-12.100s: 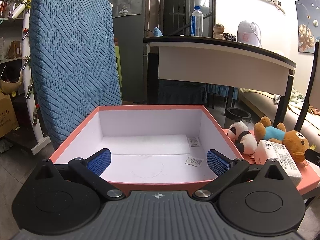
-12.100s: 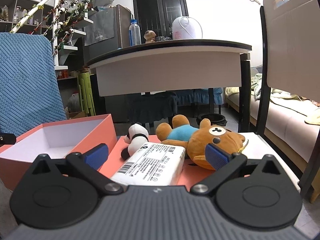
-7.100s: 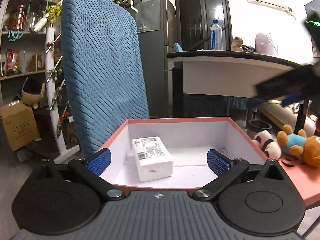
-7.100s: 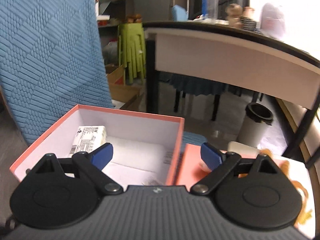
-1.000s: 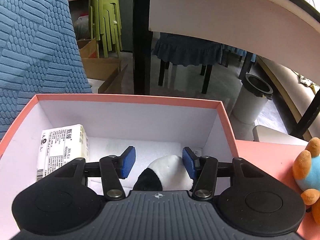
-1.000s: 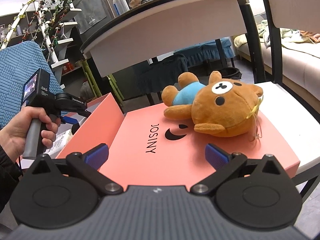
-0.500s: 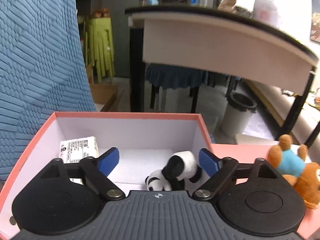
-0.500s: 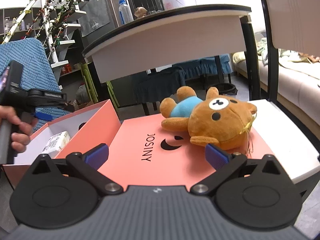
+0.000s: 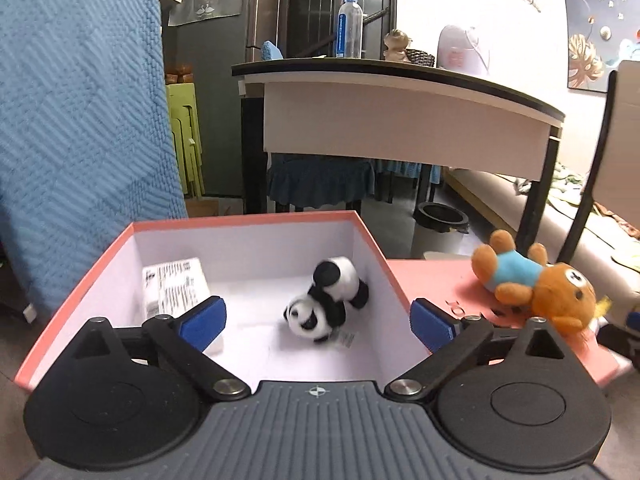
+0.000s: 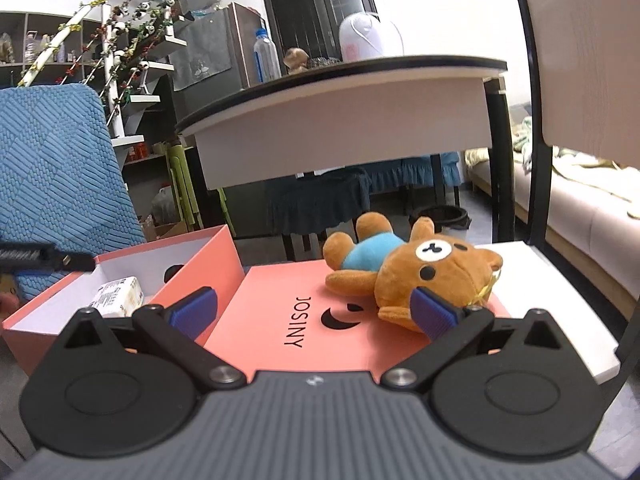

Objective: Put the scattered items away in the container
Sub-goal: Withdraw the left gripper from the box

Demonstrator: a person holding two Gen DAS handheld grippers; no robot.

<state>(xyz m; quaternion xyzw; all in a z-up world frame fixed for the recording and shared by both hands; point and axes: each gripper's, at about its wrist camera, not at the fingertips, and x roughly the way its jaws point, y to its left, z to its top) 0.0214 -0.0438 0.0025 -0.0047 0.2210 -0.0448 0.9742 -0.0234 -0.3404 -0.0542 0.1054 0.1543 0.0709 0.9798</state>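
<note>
The pink box (image 9: 374, 240) with white inside holds a white tissue pack (image 9: 172, 286) at its left and a small panda plush (image 9: 326, 304) at its right. My left gripper (image 9: 318, 324) hangs open above the box's near edge, holding nothing. A brown bear plush in a blue shirt (image 10: 416, 270) lies on the pink lid (image 10: 280, 312) beside the box (image 10: 208, 264). My right gripper (image 10: 314, 310) is open just short of the bear, its right fingertip (image 10: 432, 312) close to the bear's head. The bear (image 9: 536, 282) also shows at the right of the left wrist view.
A blue textured chair back (image 9: 80, 120) rises behind the box on the left. A dark-edged desk (image 9: 400, 96) with a bottle stands beyond, a bin (image 9: 440, 226) under it. The lid rests on a white seat (image 10: 560, 300); a chair frame (image 10: 540, 160) stands to the right.
My left gripper let go of the panda, opened wide and pulled back and up; the panda now lies in the box. My right gripper has edged closer to the bear.
</note>
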